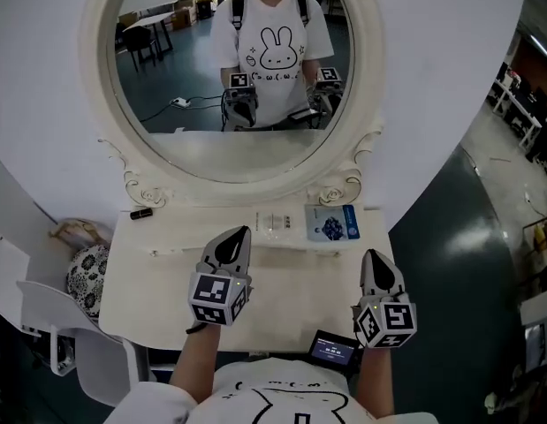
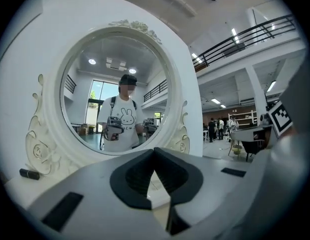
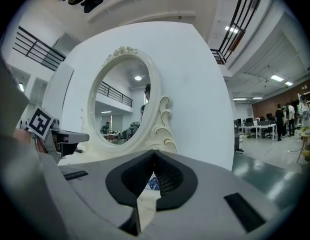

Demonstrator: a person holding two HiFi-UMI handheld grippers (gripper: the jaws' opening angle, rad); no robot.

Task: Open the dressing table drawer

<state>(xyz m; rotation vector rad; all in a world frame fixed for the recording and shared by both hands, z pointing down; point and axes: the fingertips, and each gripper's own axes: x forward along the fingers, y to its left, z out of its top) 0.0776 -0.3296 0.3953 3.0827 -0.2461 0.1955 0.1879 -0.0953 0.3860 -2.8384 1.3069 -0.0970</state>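
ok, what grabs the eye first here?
The big oval mirror fills the top of the head view, reflecting a person in a bunny T-shirt. Below it, the left hand-held gripper and right hand-held gripper hover over the white dressing table, both shut and empty.

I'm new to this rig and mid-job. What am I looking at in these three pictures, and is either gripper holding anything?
There is no robot here: a person holds a two-jaw gripper in each hand. The head view looks down from the person's head at a white dressing table with an oval mirror. The left gripper and right gripper are above its top. The other two pictures each look along one gripper's own jaws. On the tabletop lie a small black stick and a blue-and-white packet. Both grippers are shut with nothing between the jaws. The drawer front is not in view.
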